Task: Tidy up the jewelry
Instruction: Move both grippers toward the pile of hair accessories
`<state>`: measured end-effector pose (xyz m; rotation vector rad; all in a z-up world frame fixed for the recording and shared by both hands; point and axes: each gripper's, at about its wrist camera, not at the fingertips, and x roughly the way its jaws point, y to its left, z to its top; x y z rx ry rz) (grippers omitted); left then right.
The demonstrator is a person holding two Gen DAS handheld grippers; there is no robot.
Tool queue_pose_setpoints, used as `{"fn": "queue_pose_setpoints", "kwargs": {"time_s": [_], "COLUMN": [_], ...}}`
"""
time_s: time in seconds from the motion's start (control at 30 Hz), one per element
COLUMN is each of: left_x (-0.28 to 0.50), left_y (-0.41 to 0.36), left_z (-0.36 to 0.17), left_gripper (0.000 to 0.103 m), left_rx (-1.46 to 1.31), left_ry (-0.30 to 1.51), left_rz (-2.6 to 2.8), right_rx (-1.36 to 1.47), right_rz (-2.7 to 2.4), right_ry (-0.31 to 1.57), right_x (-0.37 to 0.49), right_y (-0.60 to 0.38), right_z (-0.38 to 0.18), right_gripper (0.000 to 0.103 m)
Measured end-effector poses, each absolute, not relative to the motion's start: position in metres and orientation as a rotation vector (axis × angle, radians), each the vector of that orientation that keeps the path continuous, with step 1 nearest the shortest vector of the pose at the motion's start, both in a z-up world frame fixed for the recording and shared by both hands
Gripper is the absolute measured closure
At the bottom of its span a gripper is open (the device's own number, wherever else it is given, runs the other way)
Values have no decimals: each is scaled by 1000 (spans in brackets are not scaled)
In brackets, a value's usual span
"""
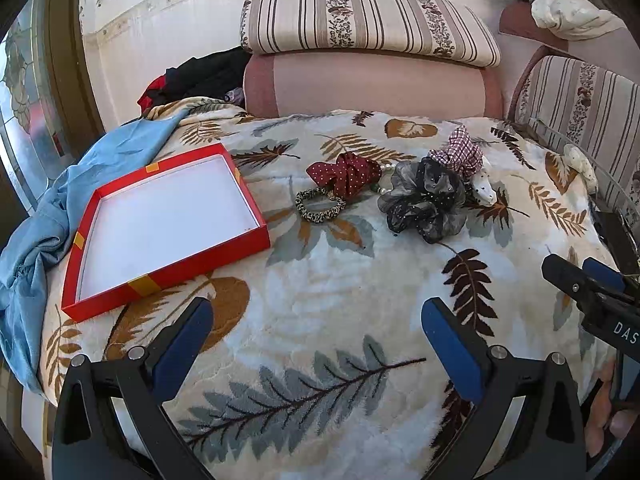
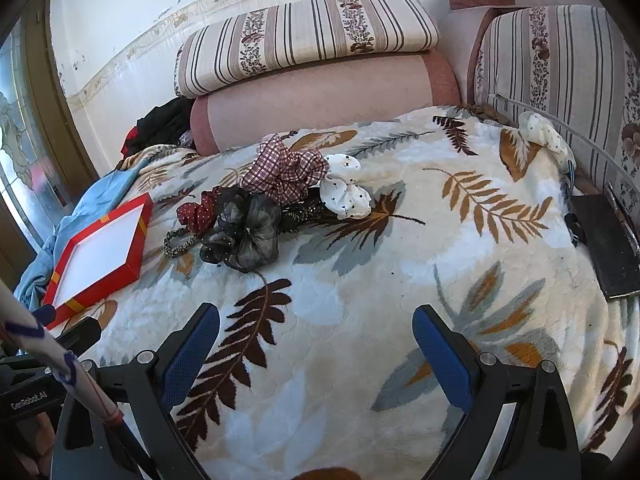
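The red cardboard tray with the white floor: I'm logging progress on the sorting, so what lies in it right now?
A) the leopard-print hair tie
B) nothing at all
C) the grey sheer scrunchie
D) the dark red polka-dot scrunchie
B: the red cardboard tray shows only its bare white floor, and the scrunchies lie on the leaf-patterned blanket beside it.

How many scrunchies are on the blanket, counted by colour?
Dark red dotted scrunchie: 1
Leopard scrunchie: 1
Grey-black scrunchie: 1
Red checked scrunchie: 1
White dotted scrunchie: 1, plus another white one apart near the sofa: 2
Total: 6
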<state>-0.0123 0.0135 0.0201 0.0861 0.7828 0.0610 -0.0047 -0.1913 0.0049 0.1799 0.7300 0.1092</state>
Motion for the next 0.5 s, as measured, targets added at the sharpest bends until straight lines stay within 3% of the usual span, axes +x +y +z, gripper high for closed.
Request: {"fn": "queue_pose_setpoints", "kwargs": {"time_s": [0.5], "left_x": [8], "left_y": [15], "left_z": [16], "left_gripper": [0], "left_rx": [54], "left_ry": [803], "left_rz": [30], "right_rx": [217], "right_rz": [100], "right_ry": [755], "right_x": [5], "right_y": [-200], "right_z": [-2], "right_gripper": [4]}}
